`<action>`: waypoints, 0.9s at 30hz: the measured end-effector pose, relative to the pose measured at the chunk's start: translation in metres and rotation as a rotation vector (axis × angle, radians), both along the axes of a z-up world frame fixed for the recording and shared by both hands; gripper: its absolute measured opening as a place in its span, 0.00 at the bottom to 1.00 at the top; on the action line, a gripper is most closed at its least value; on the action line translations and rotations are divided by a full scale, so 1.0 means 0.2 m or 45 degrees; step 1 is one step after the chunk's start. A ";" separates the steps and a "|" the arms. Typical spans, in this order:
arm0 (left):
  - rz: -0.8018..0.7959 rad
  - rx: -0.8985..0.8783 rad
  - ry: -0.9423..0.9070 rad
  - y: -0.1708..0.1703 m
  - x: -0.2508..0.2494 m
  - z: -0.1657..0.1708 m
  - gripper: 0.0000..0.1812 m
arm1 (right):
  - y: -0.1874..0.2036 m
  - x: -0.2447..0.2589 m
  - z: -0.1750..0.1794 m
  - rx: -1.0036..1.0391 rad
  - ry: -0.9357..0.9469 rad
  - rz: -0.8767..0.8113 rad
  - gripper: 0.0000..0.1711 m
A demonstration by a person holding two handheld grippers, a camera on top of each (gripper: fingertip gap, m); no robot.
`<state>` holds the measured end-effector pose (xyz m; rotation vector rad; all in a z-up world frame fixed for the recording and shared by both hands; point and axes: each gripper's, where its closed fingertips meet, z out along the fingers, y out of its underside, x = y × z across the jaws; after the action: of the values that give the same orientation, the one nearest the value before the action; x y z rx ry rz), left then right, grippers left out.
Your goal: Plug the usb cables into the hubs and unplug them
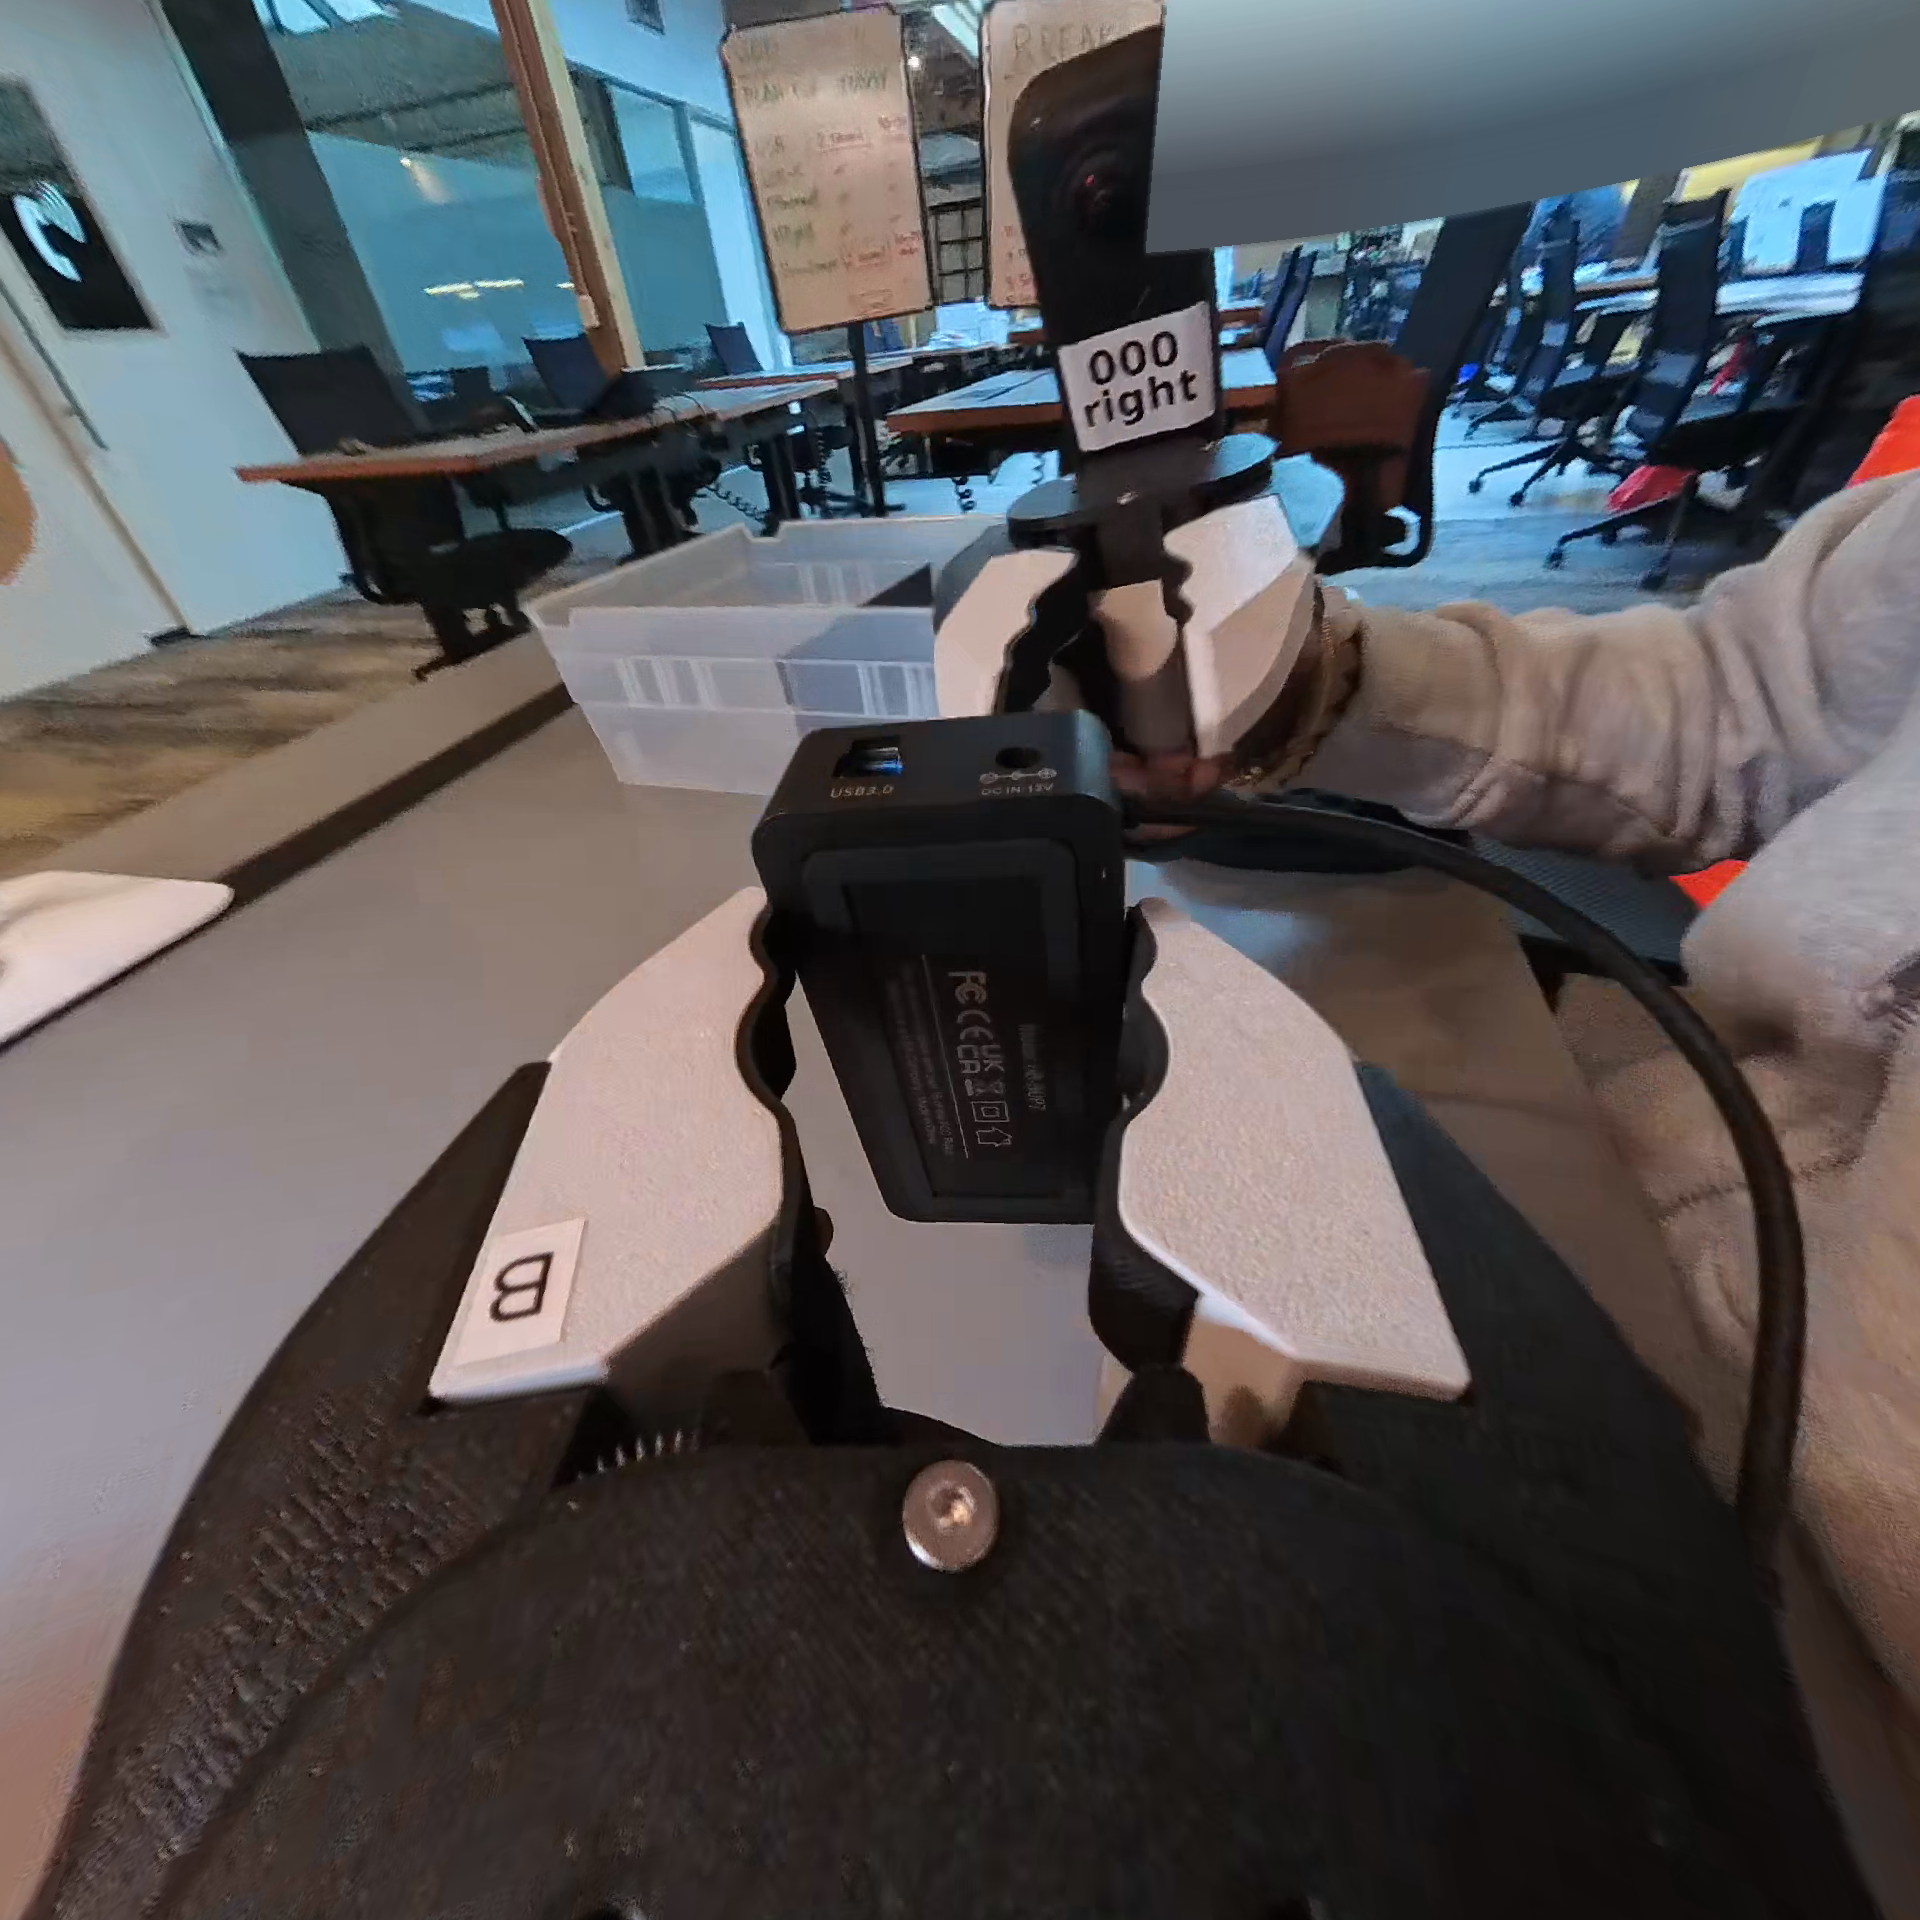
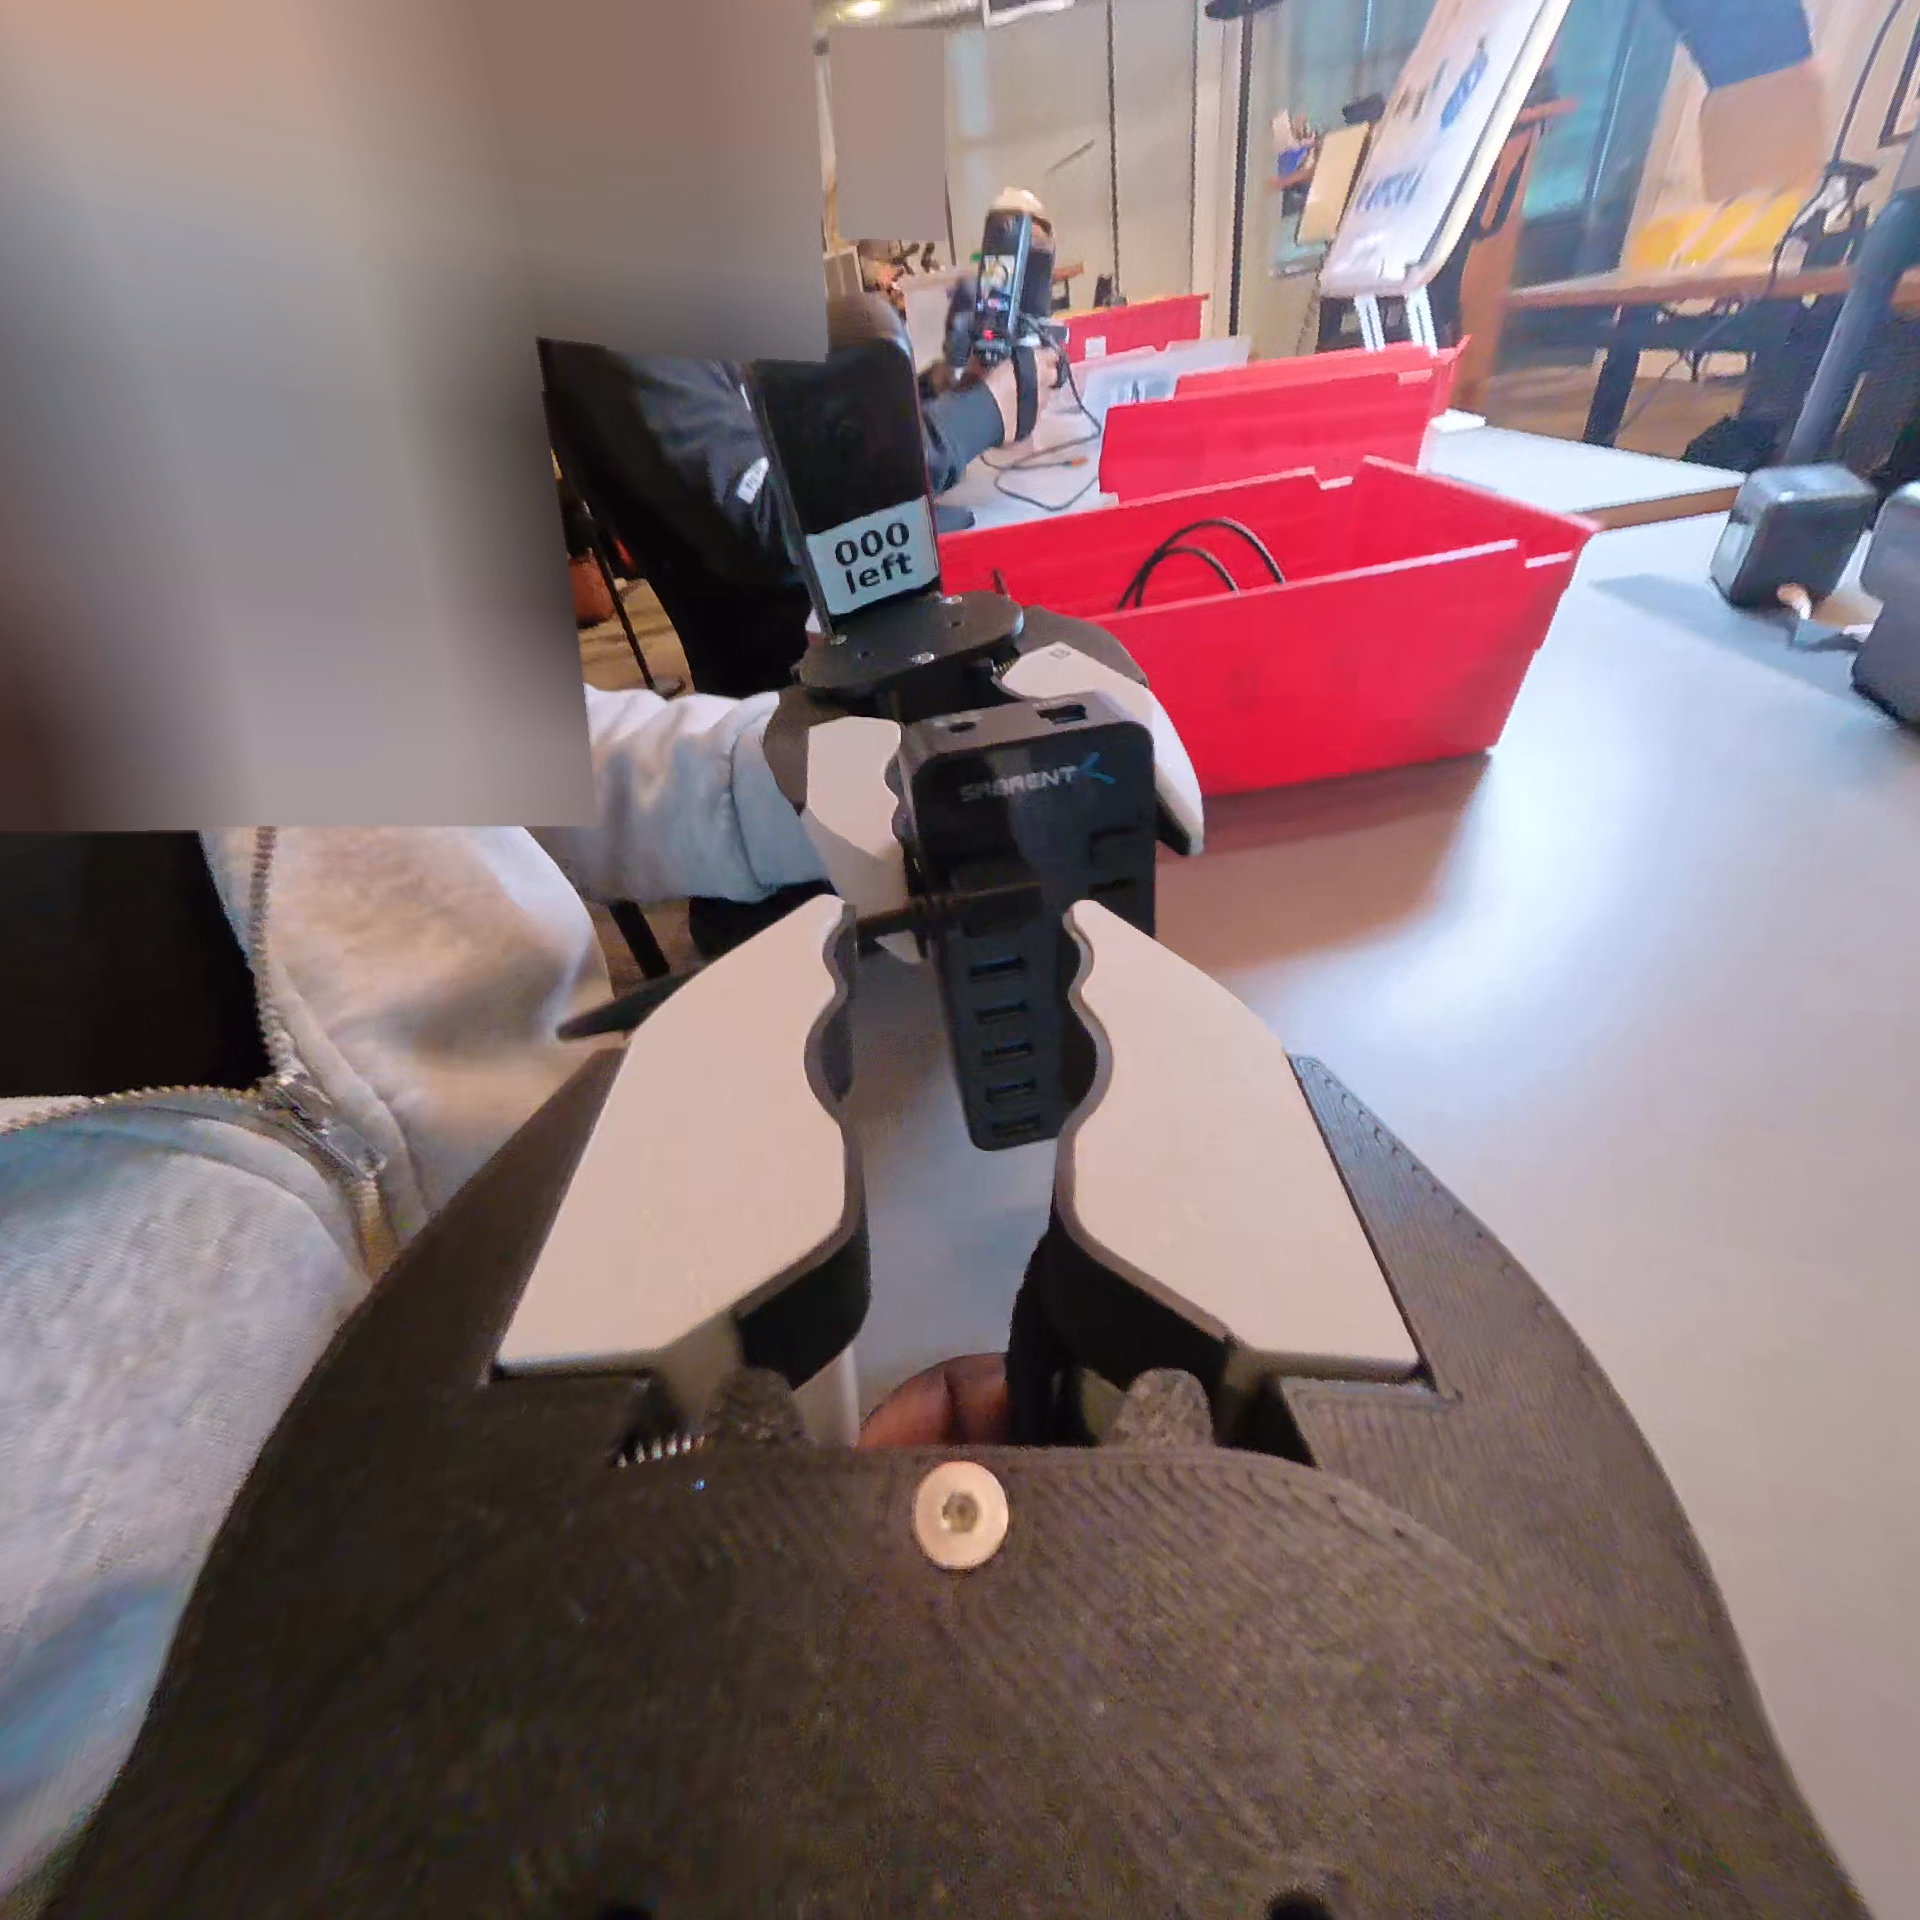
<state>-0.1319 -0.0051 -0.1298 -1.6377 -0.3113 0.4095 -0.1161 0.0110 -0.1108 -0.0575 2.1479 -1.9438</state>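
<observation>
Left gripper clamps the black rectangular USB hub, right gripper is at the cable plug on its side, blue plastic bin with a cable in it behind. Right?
Nearly. The plastic bin behind is red, not blue, as the right wrist view shows. The rest holds: the left gripper clamps the black rectangular USB hub, and the right gripper is at the cable plug on its side.

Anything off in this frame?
Nothing stands out. The left tool clamps the black hub squarely, its ports facing the right tool. The black cable loops slack beside it, with no kinks visible.
</observation>
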 end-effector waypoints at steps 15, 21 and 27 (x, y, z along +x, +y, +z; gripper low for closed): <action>-0.142 -0.141 -0.097 0.03 0.05 -0.19 0.34 | -0.03 0.06 -0.19 0.014 0.298 0.045 0.19; -0.183 -0.119 -0.132 0.05 0.08 -0.18 0.35 | -0.04 0.09 -0.24 0.083 0.294 0.089 0.17; -0.221 -0.164 -0.097 0.07 0.10 -0.19 0.34 | -0.04 0.14 -0.31 0.268 -0.077 0.206 0.20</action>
<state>-0.1114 0.0098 -0.1679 -1.7935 -0.2008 0.2396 -0.0887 0.0024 -0.1738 -0.1284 2.2202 -1.6039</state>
